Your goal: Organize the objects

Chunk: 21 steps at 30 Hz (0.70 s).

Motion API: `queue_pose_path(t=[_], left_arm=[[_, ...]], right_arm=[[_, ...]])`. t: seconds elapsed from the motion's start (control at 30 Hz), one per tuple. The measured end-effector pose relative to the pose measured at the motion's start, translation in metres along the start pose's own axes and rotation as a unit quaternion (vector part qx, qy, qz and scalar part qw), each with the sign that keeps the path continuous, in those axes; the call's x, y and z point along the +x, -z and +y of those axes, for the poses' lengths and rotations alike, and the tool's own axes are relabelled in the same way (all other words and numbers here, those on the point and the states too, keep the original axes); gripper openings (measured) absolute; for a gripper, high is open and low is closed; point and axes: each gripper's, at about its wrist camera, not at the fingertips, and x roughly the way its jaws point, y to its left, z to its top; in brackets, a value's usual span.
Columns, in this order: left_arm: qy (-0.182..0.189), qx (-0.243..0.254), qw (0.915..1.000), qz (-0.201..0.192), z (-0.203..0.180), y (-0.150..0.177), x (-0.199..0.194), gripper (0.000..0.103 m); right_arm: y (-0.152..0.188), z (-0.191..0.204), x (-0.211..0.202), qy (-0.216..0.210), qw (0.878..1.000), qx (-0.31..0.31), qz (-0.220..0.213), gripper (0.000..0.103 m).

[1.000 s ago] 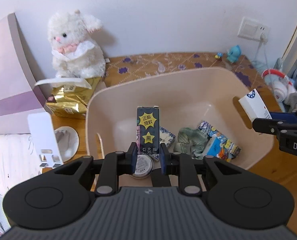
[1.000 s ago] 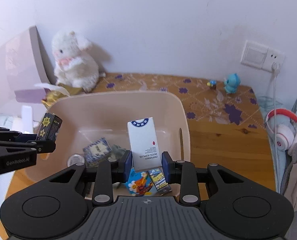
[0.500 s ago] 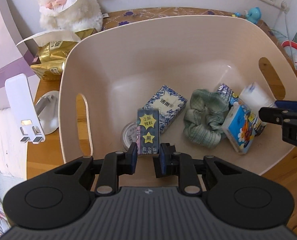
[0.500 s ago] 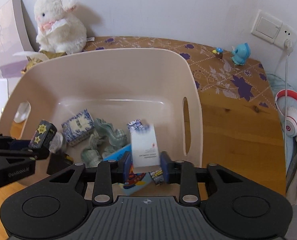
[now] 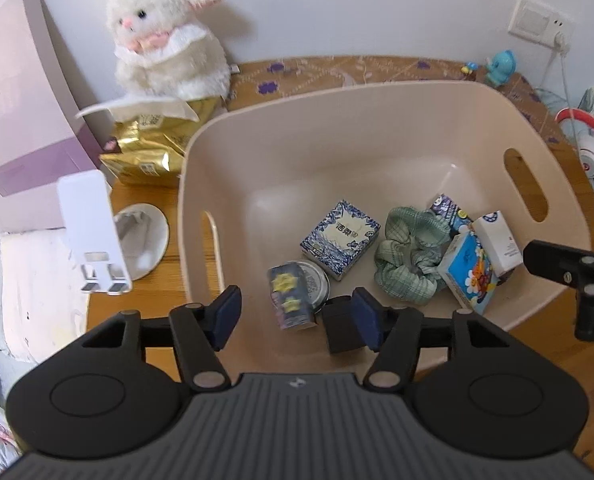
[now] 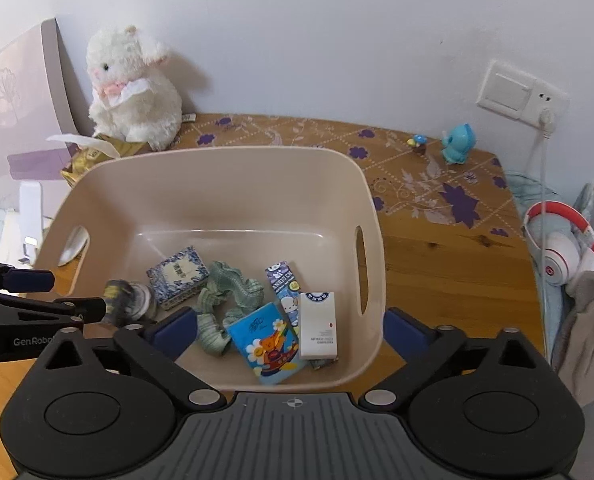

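A beige plastic bin holds several items. The dark box with yellow stars is blurred beside a round tin, free of my open left gripper. The white box lies against the right wall, next to a blue cartoon pack, a green scrunchie and a blue-white patterned box. My right gripper is open and empty above the bin's near edge.
A white plush rabbit sits by the wall above a gold tissue pack. A white stand is left of the bin. A blue figurine, a wall socket and red-white headphones are to the right.
Both grippers lowered their boxes into the bin, opened and let go. The star box and the white box now lie in the bin, and both grippers have drawn back.
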Motion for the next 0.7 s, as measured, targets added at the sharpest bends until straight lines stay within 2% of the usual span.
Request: queue_pose_path(t=[0.3,0.47,0.7], left_arm=[[-0.001,0.015,0.9992,-0.037,0.004,0.021,-0.052,0.066],[0.009,-0.002,0.9988,-0.049,0.006,0.034,-0.080,0.066],[-0.001,-0.022,0.9976,-0.066,-0.004,0.060,-0.119,0.069]], right_arm=[[0.022,0.012,-0.052,0.011,1.000,0.012,-0.024,0.103],[0.034,0.015,-0.079,0.015,0.999,-0.001,-0.034,0.103],[0.060,0.005,-0.111,0.013,0.999,0.007,-0.032,0.103]])
